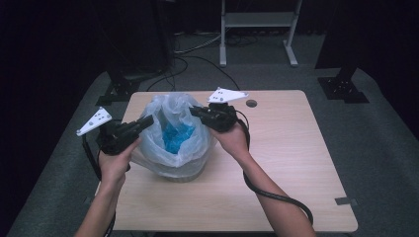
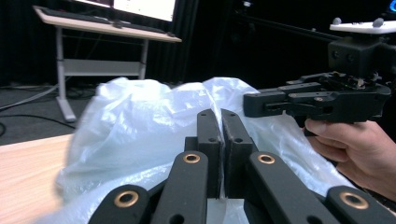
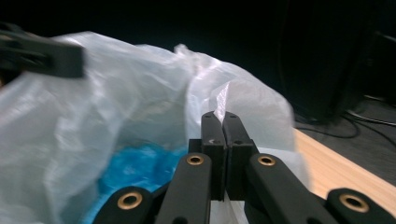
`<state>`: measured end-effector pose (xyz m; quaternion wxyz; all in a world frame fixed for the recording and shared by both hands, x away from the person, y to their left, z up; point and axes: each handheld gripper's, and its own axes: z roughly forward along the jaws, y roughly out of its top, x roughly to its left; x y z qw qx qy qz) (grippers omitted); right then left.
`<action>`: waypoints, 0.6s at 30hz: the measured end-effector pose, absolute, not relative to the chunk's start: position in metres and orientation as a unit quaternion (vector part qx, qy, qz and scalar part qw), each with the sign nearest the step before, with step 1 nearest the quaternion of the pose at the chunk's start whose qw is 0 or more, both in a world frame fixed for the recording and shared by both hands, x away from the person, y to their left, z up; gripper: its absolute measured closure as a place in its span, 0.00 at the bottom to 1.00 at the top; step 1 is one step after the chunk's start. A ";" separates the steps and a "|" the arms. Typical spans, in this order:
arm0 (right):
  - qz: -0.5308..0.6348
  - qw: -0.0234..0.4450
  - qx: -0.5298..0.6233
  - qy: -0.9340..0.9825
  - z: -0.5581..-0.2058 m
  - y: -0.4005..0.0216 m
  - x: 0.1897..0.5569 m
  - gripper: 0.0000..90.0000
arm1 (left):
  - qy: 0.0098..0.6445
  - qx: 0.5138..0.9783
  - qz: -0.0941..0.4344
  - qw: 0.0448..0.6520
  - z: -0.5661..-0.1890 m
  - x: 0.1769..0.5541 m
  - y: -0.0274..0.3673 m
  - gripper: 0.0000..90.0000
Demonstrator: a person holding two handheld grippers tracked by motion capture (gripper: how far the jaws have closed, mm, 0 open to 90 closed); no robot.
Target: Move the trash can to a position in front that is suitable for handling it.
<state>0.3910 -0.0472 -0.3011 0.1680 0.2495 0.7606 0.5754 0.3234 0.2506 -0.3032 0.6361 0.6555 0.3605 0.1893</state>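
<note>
A translucent plastic bag (image 1: 174,136) sits at the centre-left of the bench (image 1: 286,163) in the high view, lining a low container whose rim just peeks out at the bottom of the bag. Something bright blue (image 1: 177,136) lies inside it, seen through the open mouth.

The 2 grippers work opposite edges of the bag's mouth. The left gripper (image 1: 144,122) comes in from the left of the frame and meets the left edge of the film; in the left gripper view its fingers (image 2: 209,135) stand pressed together with the white film bunched at their base, so they look pinched on the bag's rim. The right gripper (image 1: 196,111) reaches the upper right edge of the mouth; in the right gripper view its fingers (image 3: 214,135) are closed flat against each other, with a ridge of film rising just past their tips. Whether film is truly caught between them is hard to tell, since the pads hide the seam.

The step in hand reads as gathering or lifting the liner by its 2 sides, either to pull it up out of the container or to bring the edges together for tying. The next move likely calls for both hands to rise evenly and keep tension matched: thin film tears or slips from a narrow pinch, and an uneven pull could tip the blue contents toward one side.
</note>
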 end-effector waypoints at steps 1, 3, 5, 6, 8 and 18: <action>0.578 0.163 0.248 0.760 -0.300 -0.045 0.388 0.99 | 0.358 0.657 0.185 0.637 -0.303 0.324 0.247 0.98; 0.579 0.158 0.242 0.762 -0.300 -0.041 0.383 0.99 | 0.354 0.660 0.177 0.638 -0.303 0.324 0.242 0.98; 0.581 0.152 0.236 0.764 -0.299 -0.037 0.377 0.99 | 0.349 0.665 0.173 0.637 -0.304 0.325 0.237 0.98; 0.583 0.147 0.233 0.764 -0.299 -0.035 0.375 0.99 | 0.348 0.667 0.170 0.636 -0.304 0.325 0.234 0.98; 0.586 0.141 0.225 0.766 -0.299 -0.031 0.369 0.99 | 0.345 0.671 0.168 0.635 -0.304 0.325 0.230 0.98; 0.585 0.107 0.199 0.779 -0.304 -0.019 0.352 0.99 | 0.337 0.678 0.150 0.636 -0.305 0.325 0.220 0.98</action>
